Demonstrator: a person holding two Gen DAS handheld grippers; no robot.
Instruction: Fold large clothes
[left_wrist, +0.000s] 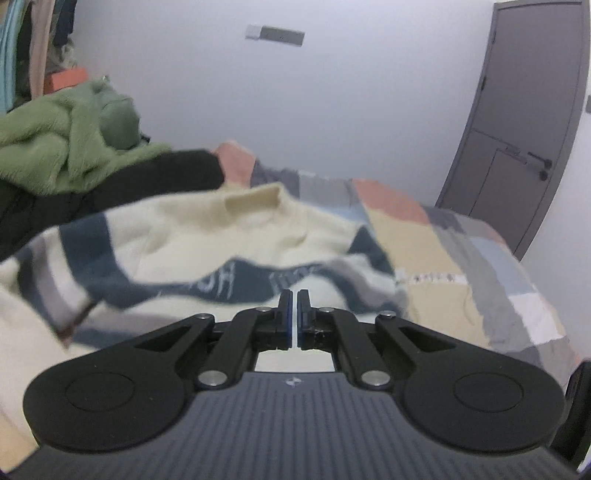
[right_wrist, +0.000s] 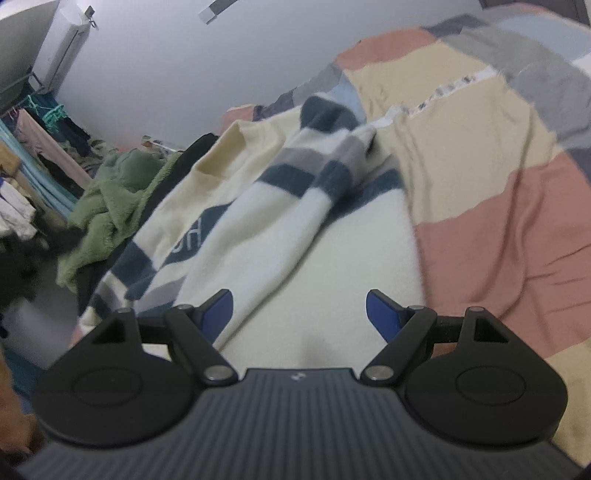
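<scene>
A cream sweater with navy and grey stripes (left_wrist: 207, 236) lies spread on the bed; it also shows in the right wrist view (right_wrist: 295, 236). One striped sleeve (right_wrist: 325, 155) is folded across its body. My left gripper (left_wrist: 294, 295) is shut, with nothing visibly between its fingers, just above the sweater's lower part. My right gripper (right_wrist: 299, 306) is open and empty, hovering over the sweater's cream lower body.
A patchwork bedspread (right_wrist: 517, 221) covers the bed. A green fleece garment (left_wrist: 66, 147) and a black garment (left_wrist: 166, 173) are piled at the left. A grey door (left_wrist: 524, 122) stands at the right. Hanging clothes (right_wrist: 37, 147) are at the far left.
</scene>
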